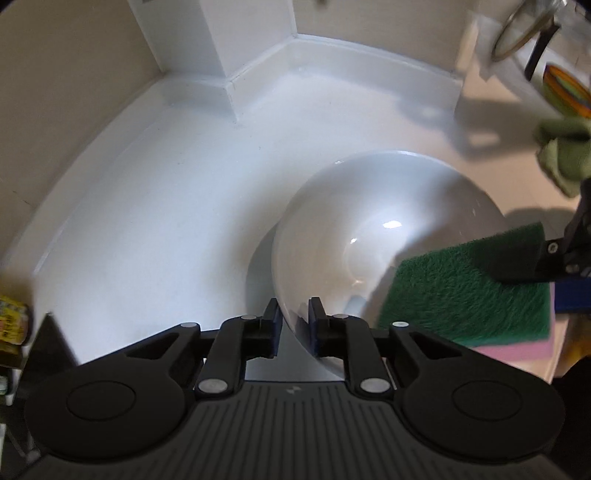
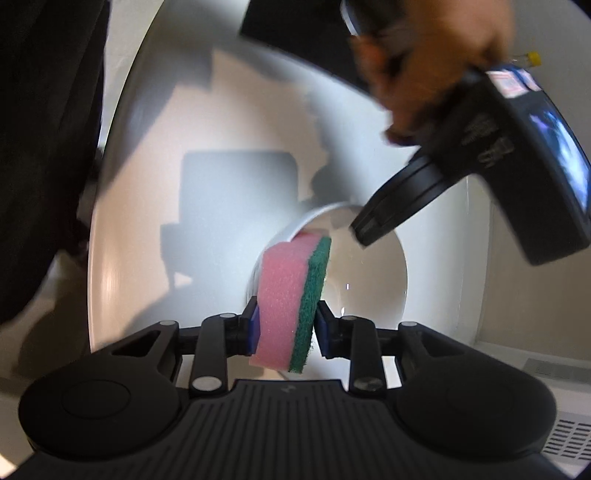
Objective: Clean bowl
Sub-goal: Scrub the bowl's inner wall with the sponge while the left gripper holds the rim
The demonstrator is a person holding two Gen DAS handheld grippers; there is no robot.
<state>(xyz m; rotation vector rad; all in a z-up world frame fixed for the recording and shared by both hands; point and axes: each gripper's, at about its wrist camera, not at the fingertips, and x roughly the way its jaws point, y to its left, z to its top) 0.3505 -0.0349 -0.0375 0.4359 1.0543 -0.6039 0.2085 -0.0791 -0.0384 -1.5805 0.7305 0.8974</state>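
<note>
A white bowl (image 1: 388,229) sits tilted in the white sink (image 1: 166,221), its near rim between the fingers of my left gripper (image 1: 293,326). A sliver of sink shows between the left pad and the bowl's wall, so the jaws stand open around the rim. My right gripper (image 2: 284,325) is shut on a pink sponge with a green scouring face (image 2: 291,295), held against the bowl (image 2: 365,280) at its rim. In the left wrist view the sponge (image 1: 469,288) lies green side up over the bowl's right edge, with the right gripper (image 1: 517,269) behind it.
A green cloth (image 1: 561,155), a round glass lid (image 1: 524,33) and a colourful dish (image 1: 565,88) lie on the counter at the right. A printed packet (image 1: 11,325) sits at the left edge. A hand (image 2: 424,55) holds the left gripper (image 2: 364,230); dark clothing (image 2: 44,147) fills the left.
</note>
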